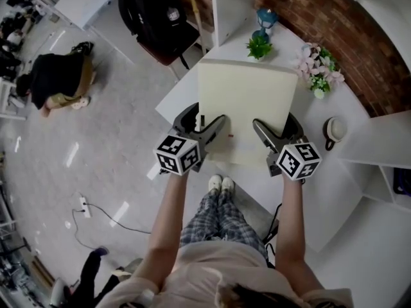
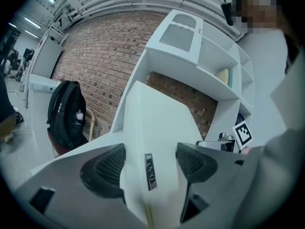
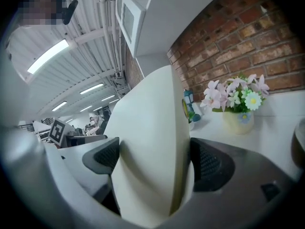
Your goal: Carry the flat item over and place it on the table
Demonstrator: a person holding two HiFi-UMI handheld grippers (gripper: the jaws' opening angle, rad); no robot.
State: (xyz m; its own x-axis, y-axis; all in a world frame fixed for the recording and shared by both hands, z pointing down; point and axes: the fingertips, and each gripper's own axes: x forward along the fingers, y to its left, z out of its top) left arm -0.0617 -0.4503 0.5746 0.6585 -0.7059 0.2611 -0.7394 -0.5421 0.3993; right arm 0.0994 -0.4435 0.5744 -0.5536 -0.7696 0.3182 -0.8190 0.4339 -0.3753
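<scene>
A flat cream-white cushion (image 1: 246,104) hangs level over the white table (image 1: 321,117), held by both grippers at its near corners. My left gripper (image 1: 207,132) is shut on its left edge, and a small label shows on the cushion (image 2: 152,142) between the left gripper (image 2: 148,165) jaws. My right gripper (image 1: 264,136) is shut on the right edge. In the right gripper view the cushion (image 3: 150,151) bulges thickly between the right gripper (image 3: 152,162) pads.
On the table stand a pink flower pot (image 1: 319,69), a small green plant (image 1: 259,47), a blue figurine (image 1: 265,19) and a white mug (image 1: 334,130). White shelving (image 2: 205,56) and a brick wall (image 1: 359,37) back it. A chair with a black backpack (image 1: 154,18) is at left.
</scene>
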